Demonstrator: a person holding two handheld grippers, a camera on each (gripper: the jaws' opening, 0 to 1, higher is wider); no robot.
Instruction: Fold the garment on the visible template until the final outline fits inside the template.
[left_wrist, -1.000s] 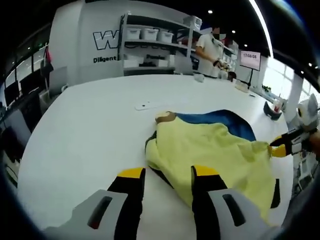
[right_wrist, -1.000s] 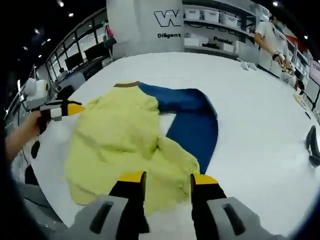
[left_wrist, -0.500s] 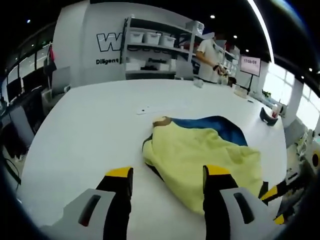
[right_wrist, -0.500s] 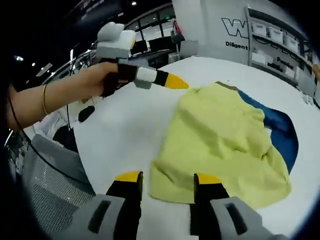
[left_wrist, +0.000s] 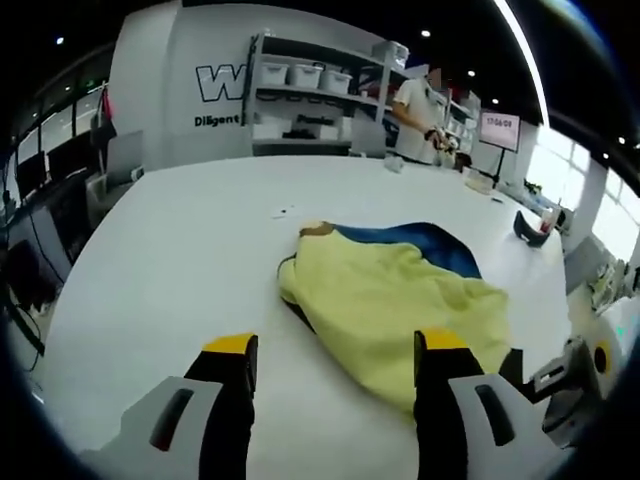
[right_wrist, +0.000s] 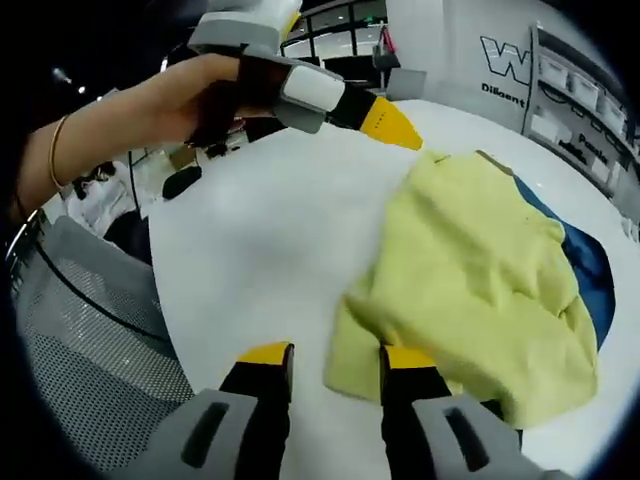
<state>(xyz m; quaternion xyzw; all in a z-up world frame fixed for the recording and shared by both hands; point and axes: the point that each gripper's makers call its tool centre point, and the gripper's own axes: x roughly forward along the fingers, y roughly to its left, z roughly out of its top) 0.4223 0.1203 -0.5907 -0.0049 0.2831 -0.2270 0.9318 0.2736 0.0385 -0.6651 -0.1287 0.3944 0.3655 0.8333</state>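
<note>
A yellow garment (left_wrist: 385, 300) lies crumpled on the white table (left_wrist: 170, 250), covering most of a blue template (left_wrist: 425, 238) that shows behind it. My left gripper (left_wrist: 335, 345) is open just short of the garment's near edge, its right jaw over the cloth. In the right gripper view the garment (right_wrist: 480, 270) spreads to the right with the blue template (right_wrist: 590, 270) past it. My right gripper (right_wrist: 335, 356) is open at the garment's near corner, and the cloth edge lies between its jaws. A hand holds the left gripper (right_wrist: 385, 118) above the garment's far corner.
Shelves with white bins (left_wrist: 300, 85) and a person (left_wrist: 415, 100) stand beyond the table. A screen (left_wrist: 500, 122) and a dark object (left_wrist: 528, 226) are at the far right. A small flat item (left_wrist: 283, 211) lies on the table. A mesh chair (right_wrist: 80, 330) sits off the table's edge.
The right gripper swung round to the garment's near corner and came down close to it. The left gripper's jaws spread a little wider. The garment has bunched up more over the template.
</note>
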